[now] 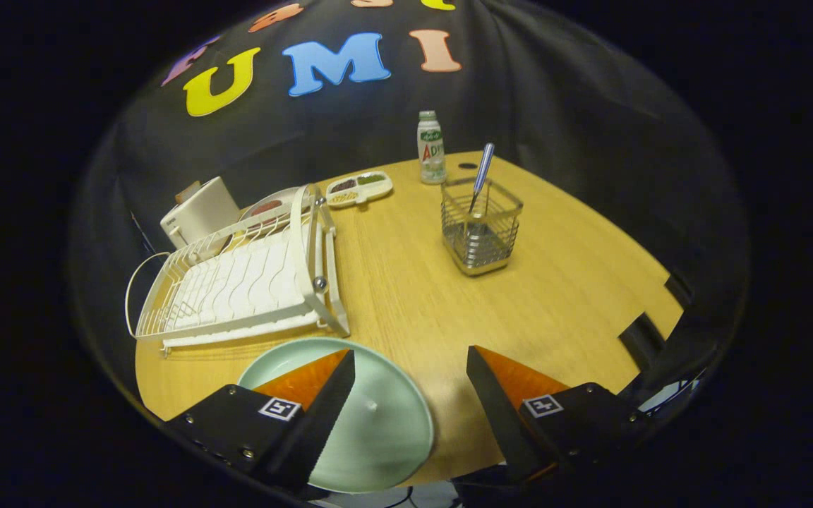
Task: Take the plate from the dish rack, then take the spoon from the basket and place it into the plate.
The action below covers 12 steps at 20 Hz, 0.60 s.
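Your tool (411, 363) is spread wide and grips nothing. The plate (371, 423) lies flat on the bench (406, 296) at its near edge, partly under one finger. The empty dish rack (237, 282) sits just beyond it. Farther off, the spoon (480, 176) stands upright in the basket (480, 236) near the far edge.

Light wood-grain tabletop (406, 296), rounded along its far edge. Small plastic bottle (431, 148) with a pale cap and a green-and-white label, upright near that far edge. Just left of it, a shallow white divided tray (359, 188) with dark, green and yellowish fillings in separate sections. Farther left, a cream-coloured toaster (198, 210) at the tabletop's edge. Beside the toaster, a partly hidden round dish (269, 204) with something reddish on it. Dark cloth wall (576, 127) behind everything.
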{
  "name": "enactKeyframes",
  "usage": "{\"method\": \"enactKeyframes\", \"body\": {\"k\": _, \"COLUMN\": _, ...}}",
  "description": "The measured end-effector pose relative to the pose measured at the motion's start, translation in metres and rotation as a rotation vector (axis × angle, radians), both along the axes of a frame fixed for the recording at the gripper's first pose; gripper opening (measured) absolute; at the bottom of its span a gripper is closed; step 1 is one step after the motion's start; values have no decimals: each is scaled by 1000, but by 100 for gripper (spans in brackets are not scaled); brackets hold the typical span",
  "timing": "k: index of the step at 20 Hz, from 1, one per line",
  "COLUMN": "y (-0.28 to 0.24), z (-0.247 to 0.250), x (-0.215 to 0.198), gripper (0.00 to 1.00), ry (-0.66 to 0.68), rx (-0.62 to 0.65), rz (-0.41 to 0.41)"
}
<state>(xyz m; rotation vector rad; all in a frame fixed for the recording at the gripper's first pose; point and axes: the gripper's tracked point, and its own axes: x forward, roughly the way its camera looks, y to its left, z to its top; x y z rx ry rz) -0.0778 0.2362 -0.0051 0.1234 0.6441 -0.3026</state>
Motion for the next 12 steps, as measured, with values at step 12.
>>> {"method": "enactKeyframes", "body": {"k": 12, "y": -123, "z": 94, "x": 140, "gripper": 97, "ry": -173, "rx": -148, "rz": -277}}
